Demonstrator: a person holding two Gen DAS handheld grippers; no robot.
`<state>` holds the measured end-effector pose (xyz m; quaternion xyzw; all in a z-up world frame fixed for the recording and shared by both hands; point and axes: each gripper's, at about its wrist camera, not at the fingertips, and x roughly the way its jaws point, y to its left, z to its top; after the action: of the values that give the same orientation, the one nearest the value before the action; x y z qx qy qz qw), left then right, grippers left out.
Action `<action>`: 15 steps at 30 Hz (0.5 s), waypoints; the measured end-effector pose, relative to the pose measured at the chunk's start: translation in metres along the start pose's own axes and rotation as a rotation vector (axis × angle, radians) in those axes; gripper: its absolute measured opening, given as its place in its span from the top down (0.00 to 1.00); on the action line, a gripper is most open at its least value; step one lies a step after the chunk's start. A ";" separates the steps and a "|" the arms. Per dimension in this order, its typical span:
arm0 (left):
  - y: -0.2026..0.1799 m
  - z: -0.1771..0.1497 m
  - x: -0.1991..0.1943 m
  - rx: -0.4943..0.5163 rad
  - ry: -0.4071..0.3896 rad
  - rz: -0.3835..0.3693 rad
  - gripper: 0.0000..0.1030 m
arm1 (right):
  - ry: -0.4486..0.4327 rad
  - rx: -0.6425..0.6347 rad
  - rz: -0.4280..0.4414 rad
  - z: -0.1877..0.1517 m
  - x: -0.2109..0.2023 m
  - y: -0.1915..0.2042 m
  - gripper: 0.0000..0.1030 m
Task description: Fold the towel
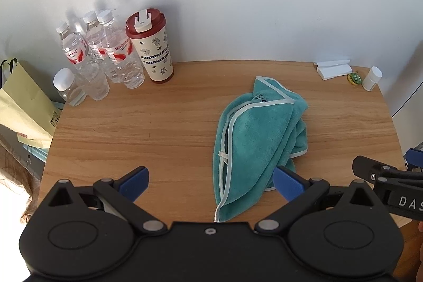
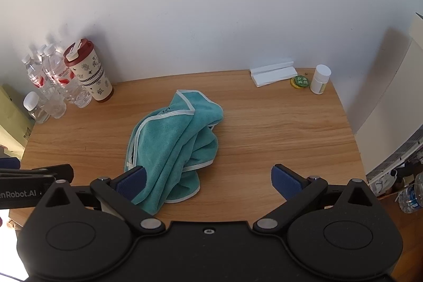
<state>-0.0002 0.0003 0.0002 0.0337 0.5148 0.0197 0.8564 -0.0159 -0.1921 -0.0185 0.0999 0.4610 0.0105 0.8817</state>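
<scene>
The teal towel (image 2: 171,147) lies crumpled in a loose heap mid-worktop (image 2: 277,128), its pale trim curling along the left edge, and both tools hang above the near edge with nothing in them. The left tool (image 1: 210,183) is spread wide, its right blue pad overlapping the towel's near right corner in its own view, while the right tool (image 2: 208,183) is just as wide, its left pad in front of the towel's near end. Far left stand bottles (image 1: 105,62) and a cup (image 1: 153,49); far right, folded paper (image 2: 275,73) and a small white jar (image 2: 320,79).
</scene>
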 end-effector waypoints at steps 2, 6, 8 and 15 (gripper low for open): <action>0.002 0.000 -0.002 -0.014 -0.001 -0.046 0.01 | 0.003 0.001 0.008 0.001 0.001 -0.001 0.01; 0.011 -0.005 -0.006 -0.027 -0.026 -0.099 0.00 | -0.007 -0.006 -0.006 0.001 -0.001 0.003 0.01; 0.010 -0.005 -0.004 -0.026 -0.026 -0.081 0.00 | -0.025 -0.022 -0.020 0.001 -0.003 0.010 0.01; -0.005 0.007 0.004 0.004 0.000 0.028 0.00 | -0.026 -0.018 -0.019 0.003 -0.003 0.008 0.01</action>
<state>0.0081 -0.0050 -0.0008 0.0427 0.5145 0.0306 0.8559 -0.0144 -0.1850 -0.0133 0.0878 0.4501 0.0046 0.8886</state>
